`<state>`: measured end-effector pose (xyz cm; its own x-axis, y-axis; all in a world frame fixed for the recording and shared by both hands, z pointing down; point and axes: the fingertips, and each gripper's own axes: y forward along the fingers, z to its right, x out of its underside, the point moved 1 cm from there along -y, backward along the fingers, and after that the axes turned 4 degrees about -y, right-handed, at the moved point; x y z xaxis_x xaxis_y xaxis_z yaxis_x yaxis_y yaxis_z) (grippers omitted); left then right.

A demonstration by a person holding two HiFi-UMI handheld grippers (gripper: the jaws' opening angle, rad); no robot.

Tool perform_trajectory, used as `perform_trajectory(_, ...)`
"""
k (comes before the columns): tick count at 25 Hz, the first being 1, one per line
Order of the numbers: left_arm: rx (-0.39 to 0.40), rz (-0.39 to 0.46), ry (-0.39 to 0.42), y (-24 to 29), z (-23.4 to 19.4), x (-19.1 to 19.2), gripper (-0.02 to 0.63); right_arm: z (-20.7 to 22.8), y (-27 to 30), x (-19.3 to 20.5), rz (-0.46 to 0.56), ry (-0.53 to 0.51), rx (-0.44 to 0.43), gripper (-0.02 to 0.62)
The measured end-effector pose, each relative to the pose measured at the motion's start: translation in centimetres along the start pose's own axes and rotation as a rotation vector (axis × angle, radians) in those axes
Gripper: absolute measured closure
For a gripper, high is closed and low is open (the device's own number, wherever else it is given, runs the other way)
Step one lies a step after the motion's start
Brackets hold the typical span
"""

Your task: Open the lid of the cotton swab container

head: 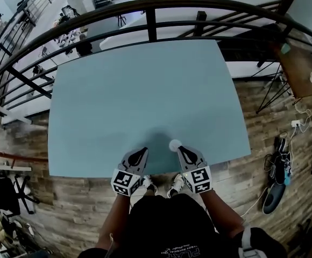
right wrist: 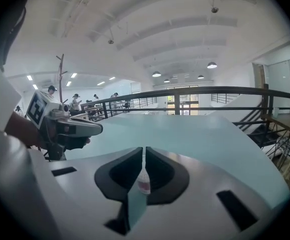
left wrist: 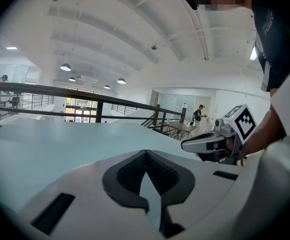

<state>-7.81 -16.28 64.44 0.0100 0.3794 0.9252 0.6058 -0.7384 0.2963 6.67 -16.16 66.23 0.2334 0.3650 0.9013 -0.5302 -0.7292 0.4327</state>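
The cotton swab container (head: 175, 144) is a small white round tub with its lid on, standing near the front edge of the teal table (head: 145, 90). My right gripper (head: 179, 148) is shut with nothing in it, its tip just right of and beside the tub. In the right gripper view the tub (right wrist: 143, 182) shows as a white and pink sliver through the narrow slit between the closed jaws (right wrist: 144, 150). My left gripper (head: 144, 150) is also shut and empty, a short way left of the tub. The left gripper view (left wrist: 146, 154) shows only bare table ahead.
A black metal railing (head: 150, 23) curves behind the table's far edge. A wooden floor surrounds the table, with cables and shoes (head: 277, 192) at the right. A small wooden side table (head: 301, 71) stands at the far right. People stand in the hall beyond.
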Motion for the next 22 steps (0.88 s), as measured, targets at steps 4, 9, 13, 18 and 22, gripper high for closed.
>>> perform_trajectory(4,-0.004,-0.021,0.019,-0.3,-0.3,0.9,0.597,-0.4,-0.3,0.8,-0.008,0.018,0.011,0.572)
perform_trajectory(9,-0.013,-0.028,-0.003,-0.6,-0.4,1.8,0.597,-0.8,-0.6,1.7,-0.004,0.013,-0.011,0.562)
perform_trajectory(13,-0.012,-0.039,-0.018,-1.1,-0.3,2.7,0.597,-1.3,-0.4,3.3,-0.051,0.024,-0.023,0.434)
perform_trajectory(18,-0.014,-0.053,-0.021,-1.3,-0.4,3.0,0.597,-1.4,0.9,4.4,-0.095,0.012,-0.011,0.387)
perform_trajectory(22,-0.022,-0.051,-0.013,-1.6,-0.4,3.3,0.597,-1.7,1.8,5.3,-0.105,-0.009,0.000,0.362)
